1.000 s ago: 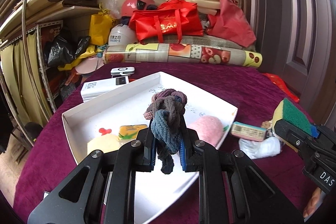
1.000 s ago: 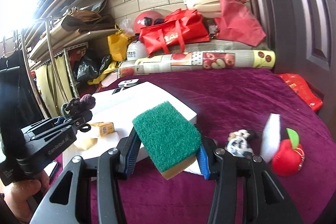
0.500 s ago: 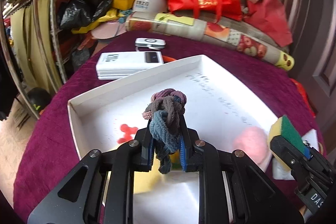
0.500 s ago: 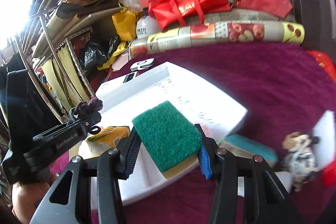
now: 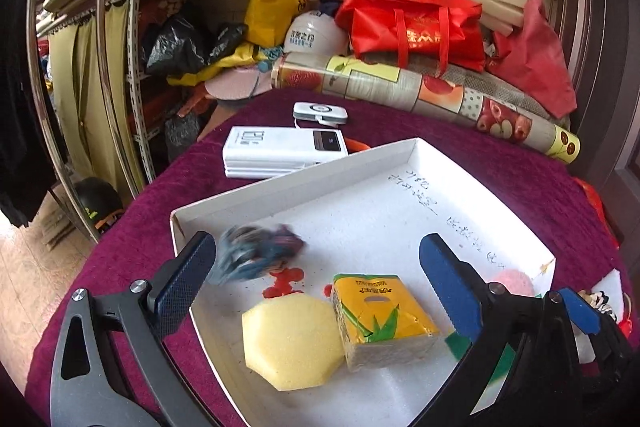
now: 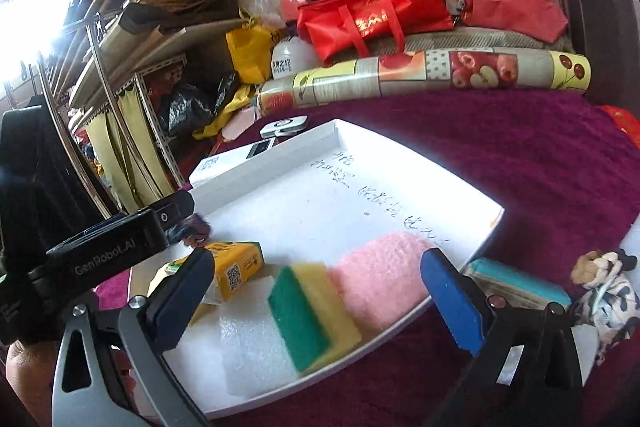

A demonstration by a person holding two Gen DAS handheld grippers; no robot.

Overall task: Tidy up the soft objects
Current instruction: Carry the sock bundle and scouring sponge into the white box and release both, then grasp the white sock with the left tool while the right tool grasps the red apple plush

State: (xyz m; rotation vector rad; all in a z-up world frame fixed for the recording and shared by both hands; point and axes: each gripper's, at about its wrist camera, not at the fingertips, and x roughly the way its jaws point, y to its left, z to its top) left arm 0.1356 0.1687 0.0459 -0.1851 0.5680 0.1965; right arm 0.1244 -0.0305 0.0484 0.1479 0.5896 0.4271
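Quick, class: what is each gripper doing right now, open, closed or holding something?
Left gripper: jaws opening, holding nothing; knotted cloth bundle released.
Right gripper: jaws opening, holding nothing; green-yellow sponge released.

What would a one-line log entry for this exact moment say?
left hand-held gripper: opening, knotted rag bundle released | right hand-held gripper: opening, green-and-yellow sponge released | both in white tray

Daylight blows out the upper left of my right view, edges bend and darken, and the knitted bundle by my jaws smears with motion blur.
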